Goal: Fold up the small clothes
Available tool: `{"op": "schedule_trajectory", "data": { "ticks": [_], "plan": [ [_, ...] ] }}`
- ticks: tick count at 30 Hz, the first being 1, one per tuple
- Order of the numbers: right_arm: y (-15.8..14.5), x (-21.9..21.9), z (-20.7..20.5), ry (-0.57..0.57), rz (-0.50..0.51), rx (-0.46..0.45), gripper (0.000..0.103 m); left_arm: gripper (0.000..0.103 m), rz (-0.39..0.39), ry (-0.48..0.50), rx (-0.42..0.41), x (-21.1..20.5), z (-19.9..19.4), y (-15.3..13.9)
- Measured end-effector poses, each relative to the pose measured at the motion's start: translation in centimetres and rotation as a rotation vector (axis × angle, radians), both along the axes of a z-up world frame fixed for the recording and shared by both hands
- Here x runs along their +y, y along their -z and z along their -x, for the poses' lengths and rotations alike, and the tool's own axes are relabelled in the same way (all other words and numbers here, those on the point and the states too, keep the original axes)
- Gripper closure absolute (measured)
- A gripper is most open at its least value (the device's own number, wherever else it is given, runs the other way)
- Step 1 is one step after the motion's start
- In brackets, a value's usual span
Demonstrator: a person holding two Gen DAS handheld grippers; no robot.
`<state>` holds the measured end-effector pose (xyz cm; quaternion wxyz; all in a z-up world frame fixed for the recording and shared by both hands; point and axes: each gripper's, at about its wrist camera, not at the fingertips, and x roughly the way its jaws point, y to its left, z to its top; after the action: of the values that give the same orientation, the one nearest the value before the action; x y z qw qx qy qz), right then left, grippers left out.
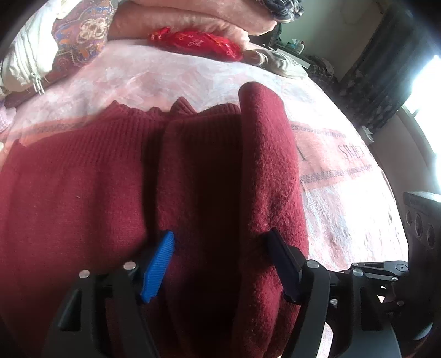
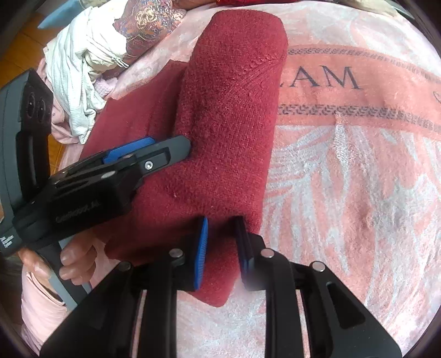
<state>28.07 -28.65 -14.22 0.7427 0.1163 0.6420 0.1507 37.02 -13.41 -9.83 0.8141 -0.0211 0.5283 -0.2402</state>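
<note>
A dark red knit sweater [image 1: 91,176] lies on a pink blanket [image 1: 171,74]. One part of it is folded over into a long thick ridge [image 2: 234,91]. My left gripper [image 1: 220,242] points down at the sweater with its jaws wide apart, and the fabric's middle fold lies between them without being pinched. In the right wrist view the left gripper [image 2: 165,148] rests against the ridge's left side. My right gripper [image 2: 222,236] is shut on the near end of the ridge, with the knit squeezed between its blue pads [image 2: 202,247].
A white zip garment [image 2: 82,63] and a patterned cloth [image 2: 148,19] lie at the far left of the bed. A red cloth [image 1: 195,41] and stacked pink bedding [image 1: 193,16] sit at the back. A hand [image 2: 74,258] holds the left gripper's handle. The lettered blanket [image 2: 358,170] stretches to the right.
</note>
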Motion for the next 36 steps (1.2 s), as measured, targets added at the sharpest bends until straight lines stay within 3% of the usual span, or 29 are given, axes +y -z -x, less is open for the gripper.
{"op": "schedule_trajectory", "data": {
  "ticks": [4, 7, 10, 11, 13, 20, 22, 23, 24, 25, 32, 36],
  "plan": [
    [0.0, 0.3, 0.1, 0.005, 0.009, 0.001, 0.083, 0.033, -0.017, 0.022, -0.007, -0.5, 0.4, 0.1],
    [0.2, 0.2, -0.2, 0.007, 0.007, 0.005, 0.083, 0.046, 0.007, 0.036, 0.011, -0.3, 0.7, 0.1],
    [0.0, -0.1, 0.1, -0.001, 0.016, -0.001, 0.083, 0.050, 0.012, 0.055, 0.012, -0.3, 1.4, 0.1],
    [0.0, -0.1, 0.1, -0.002, 0.019, -0.003, 0.083, 0.049, 0.006, 0.058, 0.005, -0.3, 1.5, 0.1],
    [0.0, 0.2, 0.2, -0.008, 0.030, -0.011, 0.082, 0.030, -0.009, 0.041, -0.014, -0.1, 1.7, 0.1],
    [0.0, 0.5, 0.4, -0.019, 0.057, -0.024, 0.082, 0.027, 0.006, 0.029, -0.026, -0.4, 1.3, 0.2],
    [0.1, 0.6, 0.4, -0.015, 0.054, -0.023, 0.082, 0.056, 0.015, 0.055, -0.029, -0.7, 1.5, 0.2],
    [0.1, 0.6, 0.4, -0.015, 0.054, -0.023, 0.082, 0.063, 0.027, 0.068, -0.024, -0.8, 1.6, 0.2],
    [0.1, 0.7, 0.5, -0.019, 0.057, -0.017, 0.082, 0.077, 0.048, 0.082, -0.015, -0.8, 1.8, 0.1],
    [0.0, 0.7, 0.5, -0.020, 0.059, -0.020, 0.082, 0.081, 0.052, 0.080, -0.015, -0.9, 1.9, 0.0],
    [-0.8, 1.5, 1.2, -0.049, 0.081, -0.053, 0.081, 0.089, 0.069, 0.055, -0.073, 0.2, 3.6, -0.7],
    [-1.6, 2.3, 1.7, -0.084, 0.077, -0.079, 0.081, 0.090, 0.137, 0.019, -0.072, 3.3, 4.0, -2.1]
  ]
}}
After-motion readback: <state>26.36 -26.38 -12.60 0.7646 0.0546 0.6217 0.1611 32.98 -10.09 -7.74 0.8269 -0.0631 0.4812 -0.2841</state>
